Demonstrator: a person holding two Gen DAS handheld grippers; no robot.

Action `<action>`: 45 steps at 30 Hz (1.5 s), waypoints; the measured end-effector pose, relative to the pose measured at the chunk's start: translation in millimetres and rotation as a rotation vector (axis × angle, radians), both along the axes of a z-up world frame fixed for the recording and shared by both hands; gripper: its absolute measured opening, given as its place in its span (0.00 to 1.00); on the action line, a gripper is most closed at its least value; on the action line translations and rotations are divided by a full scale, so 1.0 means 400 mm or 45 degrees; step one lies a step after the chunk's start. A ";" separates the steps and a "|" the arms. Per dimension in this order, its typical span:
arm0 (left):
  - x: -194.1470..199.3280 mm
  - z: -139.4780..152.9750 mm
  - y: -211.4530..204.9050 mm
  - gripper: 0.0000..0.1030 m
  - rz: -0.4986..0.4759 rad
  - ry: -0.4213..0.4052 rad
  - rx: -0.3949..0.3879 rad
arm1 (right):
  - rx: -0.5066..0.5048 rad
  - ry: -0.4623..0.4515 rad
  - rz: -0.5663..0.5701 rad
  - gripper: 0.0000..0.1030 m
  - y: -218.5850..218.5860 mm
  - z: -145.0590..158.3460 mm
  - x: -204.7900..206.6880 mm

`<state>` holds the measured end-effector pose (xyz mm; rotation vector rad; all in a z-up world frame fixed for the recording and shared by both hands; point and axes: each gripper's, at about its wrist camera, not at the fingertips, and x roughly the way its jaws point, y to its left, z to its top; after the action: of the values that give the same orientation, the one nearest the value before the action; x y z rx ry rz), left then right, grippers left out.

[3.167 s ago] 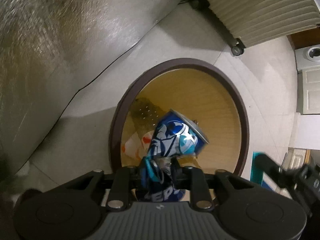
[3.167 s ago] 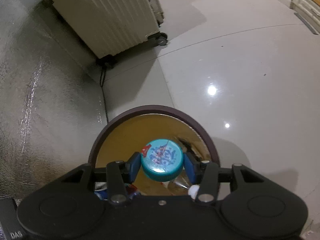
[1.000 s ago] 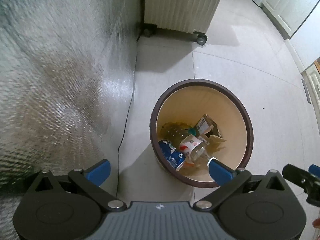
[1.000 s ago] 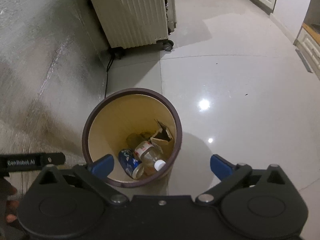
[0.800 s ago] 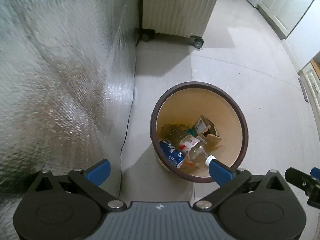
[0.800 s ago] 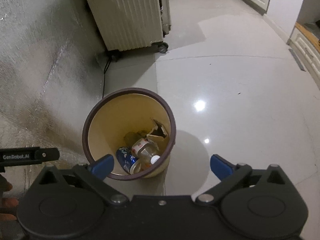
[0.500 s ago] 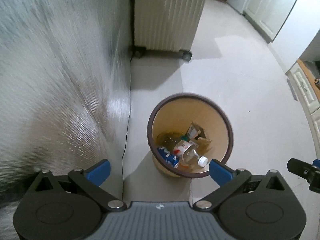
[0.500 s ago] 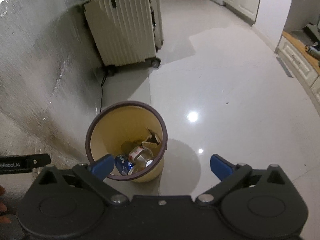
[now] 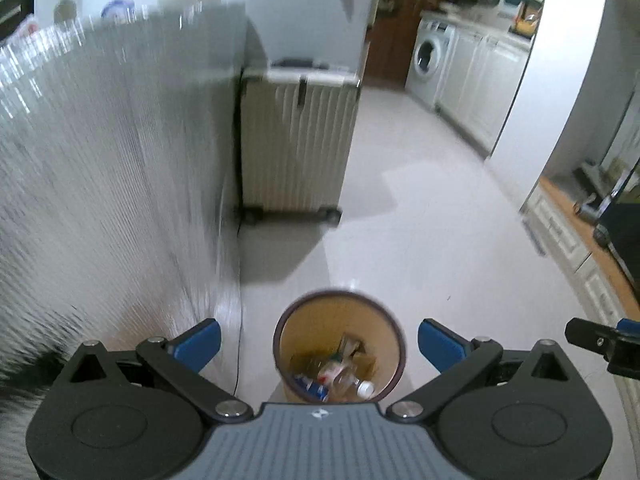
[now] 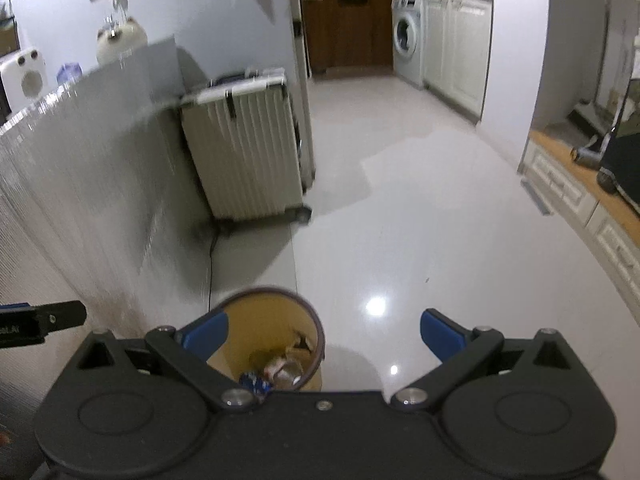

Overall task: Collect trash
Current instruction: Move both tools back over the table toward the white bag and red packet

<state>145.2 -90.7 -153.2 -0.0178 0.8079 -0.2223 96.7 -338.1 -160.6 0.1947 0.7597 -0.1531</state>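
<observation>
Below our left gripper (image 9: pixel 319 342), fingers spread wide and empty, we see the bin (image 9: pixel 396 334) holding a blue can (image 9: pixel 310 384), a bottle (image 9: pixel 352 382) and blurred scraps. Our right gripper (image 10: pixel 324 334), equally wide, hides part of it. Beyond stands a ribbed suitcase (image 10: pixel 244 156).

In the right wrist view the tongs' black body hid the near part of the bin (image 10: pixel 310 322), so only part of the trash (image 10: pixel 280 372) showed. The silver wall (image 9: pixel 120 184) at left was motion-blurred, as was the suitcase (image 9: pixel 296 144). Items at upper left stayed too smeared to identify.
</observation>
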 end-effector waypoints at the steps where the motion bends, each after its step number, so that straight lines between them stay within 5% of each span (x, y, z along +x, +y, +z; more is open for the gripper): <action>1: -0.010 0.020 -0.003 1.00 -0.004 -0.020 -0.010 | -0.009 -0.018 -0.003 1.00 0.000 0.021 -0.012; 12: -0.100 0.257 0.021 1.00 -0.026 -0.251 -0.094 | -0.052 -0.212 0.004 1.00 0.037 0.237 -0.079; 24: -0.117 0.451 0.163 1.00 0.026 -0.425 -0.049 | -0.048 -0.369 0.103 1.00 0.186 0.436 -0.018; 45: 0.105 0.689 0.666 1.00 0.281 -0.589 0.045 | -0.049 -0.546 0.343 1.00 0.580 0.678 0.279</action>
<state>187.2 175.7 122.3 -0.0209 0.3444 0.0008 208.4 -106.2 110.5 0.0817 0.3498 0.1283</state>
